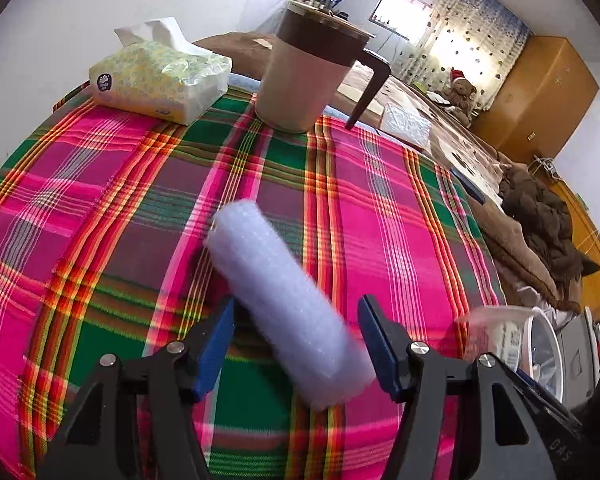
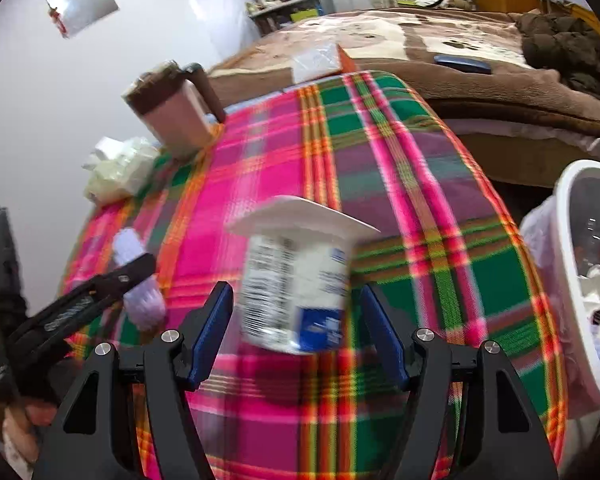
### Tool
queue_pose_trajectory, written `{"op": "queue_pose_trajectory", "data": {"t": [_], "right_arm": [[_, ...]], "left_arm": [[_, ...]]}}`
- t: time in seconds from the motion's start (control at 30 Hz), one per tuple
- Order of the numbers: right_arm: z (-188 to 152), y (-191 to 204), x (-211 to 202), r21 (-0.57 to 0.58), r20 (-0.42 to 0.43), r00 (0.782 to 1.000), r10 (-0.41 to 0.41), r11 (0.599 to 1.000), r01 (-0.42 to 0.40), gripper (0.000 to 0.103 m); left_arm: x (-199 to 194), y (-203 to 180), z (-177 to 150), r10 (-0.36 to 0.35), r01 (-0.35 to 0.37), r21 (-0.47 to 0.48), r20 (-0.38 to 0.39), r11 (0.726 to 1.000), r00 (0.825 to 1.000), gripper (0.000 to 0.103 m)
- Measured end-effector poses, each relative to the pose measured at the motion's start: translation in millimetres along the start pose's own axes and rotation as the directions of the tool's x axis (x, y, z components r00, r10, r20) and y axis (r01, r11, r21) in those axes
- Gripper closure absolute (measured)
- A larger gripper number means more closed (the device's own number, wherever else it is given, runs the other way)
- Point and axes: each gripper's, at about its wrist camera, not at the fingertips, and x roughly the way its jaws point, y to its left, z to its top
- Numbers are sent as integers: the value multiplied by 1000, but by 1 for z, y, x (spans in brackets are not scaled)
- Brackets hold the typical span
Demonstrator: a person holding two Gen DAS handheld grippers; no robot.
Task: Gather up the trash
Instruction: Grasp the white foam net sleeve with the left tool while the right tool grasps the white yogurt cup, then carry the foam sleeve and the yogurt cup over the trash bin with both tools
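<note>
Table (image 1: 380, 200) covered by a pink, green and orange plaid cloth; a bed (image 2: 440, 40) with a brown blanket lies beyond its far edge. White trash bin (image 2: 568, 280), lined with a bag and holding some white scraps, stands off the table's right edge, top rim about level with the tabletop. Beige mug (image 1: 300, 76) with dark brown lid and handle: upright near the far edge, just beside a yellow-patterned tissue pack (image 1: 156, 80) at the far left corner. Foam roll (image 1: 288, 300), pale lavender-white: lying on the cloth in the near-left part of the table, angled, near end between the blue pads of the left gripper (image 1: 296, 344). Fingers apart; left pad close to the roll, contact cannot be judged. Yogurt cup (image 2: 300, 276), white with printed label, blurred: upside down, wide rim uppermost, tilted slightly, in the near-middle of the table between the pads of the right gripper (image 2: 296, 336). Those fingers also spread; gap visible on each side of the cup.
</note>
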Motion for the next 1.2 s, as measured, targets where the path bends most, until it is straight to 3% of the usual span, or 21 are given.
{"op": "queue_pose_trajectory", "data": {"t": [0.07, 0.2, 0.23, 0.27, 0.33, 0.77, 1.2], "right_arm": [[3, 0, 0, -3, 17, 1000, 2, 1000, -2, 35], [7, -4, 7, 12, 7, 1000, -17, 1000, 17, 36], [7, -5, 9, 17, 7, 1000, -25, 1000, 25, 38], [7, -6, 10, 17, 5, 999, -37, 999, 37, 48], [6, -7, 10, 14, -1, 999, -32, 999, 32, 52], [5, -22, -17, -2, 71, 997, -21, 1000, 22, 55], [5, -45, -72, -29, 211, 975, -70, 997, 78, 55]], "left_arm": [[1, 0, 2, 3, -3, -10, 2, 1000, 1000, 39], [3, -2, 1, 28, -28, 12, -3, 1000, 1000, 55], [3, -3, 1, 26, -26, 15, -5, 1000, 1000, 60], [4, -3, 0, 25, -25, 17, -7, 1000, 1000, 61], [4, -7, 0, 21, -21, 30, -9, 999, 1000, 68], [-16, -47, -18, 24, -30, 175, 36, 984, 999, 70], [-53, -102, -39, -62, 34, 282, 90, 959, 994, 70]]}}
